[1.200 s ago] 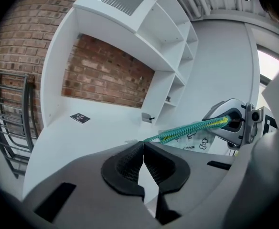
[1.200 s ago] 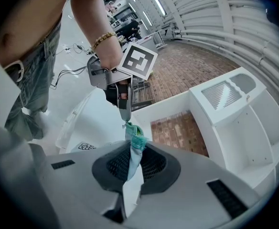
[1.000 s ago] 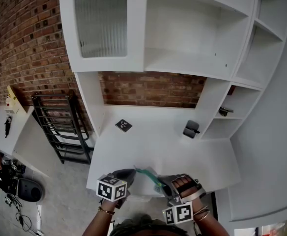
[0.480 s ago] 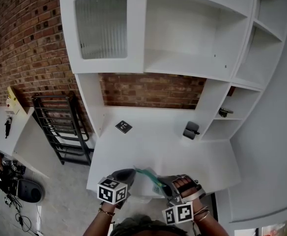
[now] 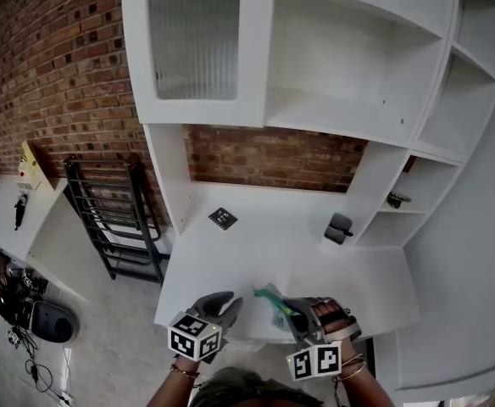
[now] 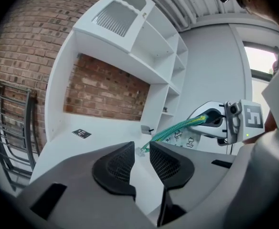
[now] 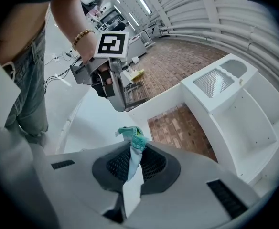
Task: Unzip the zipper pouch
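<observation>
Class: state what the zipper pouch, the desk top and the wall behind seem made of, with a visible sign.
Zipper pouch: likely thin white fabric, teal woven zipper tape; it folds limply. Desk top: probably painted or laminated board, smooth matte white. Wall: red brick, mortar joints show.

We are seeing the white desktop (image 5: 256,257) lying mostly bare, with only a marker tag (image 5: 223,218) and a small dark object (image 5: 338,228) sitting toward the back. The zipper pouch (image 5: 270,298) is occupying the front edge, the cabinet (image 5: 197,49) is hanging over the rear, and a black rack (image 5: 112,219) is standing on the left.
</observation>
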A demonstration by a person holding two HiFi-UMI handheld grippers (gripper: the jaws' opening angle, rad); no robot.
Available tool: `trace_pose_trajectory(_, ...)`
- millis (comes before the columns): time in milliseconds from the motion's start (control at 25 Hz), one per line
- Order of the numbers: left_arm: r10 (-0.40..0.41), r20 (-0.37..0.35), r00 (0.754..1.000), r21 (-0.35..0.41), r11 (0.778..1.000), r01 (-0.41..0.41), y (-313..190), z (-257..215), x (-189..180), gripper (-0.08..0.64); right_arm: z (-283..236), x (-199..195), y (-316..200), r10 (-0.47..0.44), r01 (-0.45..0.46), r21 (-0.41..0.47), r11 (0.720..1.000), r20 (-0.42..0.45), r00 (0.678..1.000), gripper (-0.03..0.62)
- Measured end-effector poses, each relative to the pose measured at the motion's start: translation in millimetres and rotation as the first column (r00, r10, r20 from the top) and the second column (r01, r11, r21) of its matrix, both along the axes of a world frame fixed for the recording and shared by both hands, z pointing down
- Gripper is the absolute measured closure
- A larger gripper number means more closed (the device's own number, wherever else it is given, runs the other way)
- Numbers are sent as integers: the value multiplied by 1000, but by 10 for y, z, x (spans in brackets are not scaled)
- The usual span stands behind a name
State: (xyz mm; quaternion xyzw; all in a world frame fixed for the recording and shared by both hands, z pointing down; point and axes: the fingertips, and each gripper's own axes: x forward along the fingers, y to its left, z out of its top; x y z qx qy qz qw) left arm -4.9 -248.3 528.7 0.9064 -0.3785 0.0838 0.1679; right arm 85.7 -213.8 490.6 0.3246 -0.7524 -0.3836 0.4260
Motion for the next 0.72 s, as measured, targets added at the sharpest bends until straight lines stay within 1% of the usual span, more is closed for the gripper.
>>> trace_pose_trajectory(160, 34, -44, 998, 120, 992, -29, 78, -220, -2, 483, 12, -9, -82, 16, -16, -14, 1000, 37, 999, 584)
trace_pose_trajectory(240, 43, -50, 998, 150, 988, -35, 105, -264, -21, 483, 18, -9, -139, 28, -28, -16, 999, 44, 999, 584)
trace_pose_trajectory(440, 23, -63, 998, 155, 988, -13, 62, -319, -94, 483, -167, 2, -372, 60, -60, -4, 998, 98, 993, 584)
trace_pose_trajectory(720, 6, -75, 997, 164, 986, 7, 95, -354, -201, 483, -415, -77, -798, 56, -61, 62, 996, 79, 995, 584)
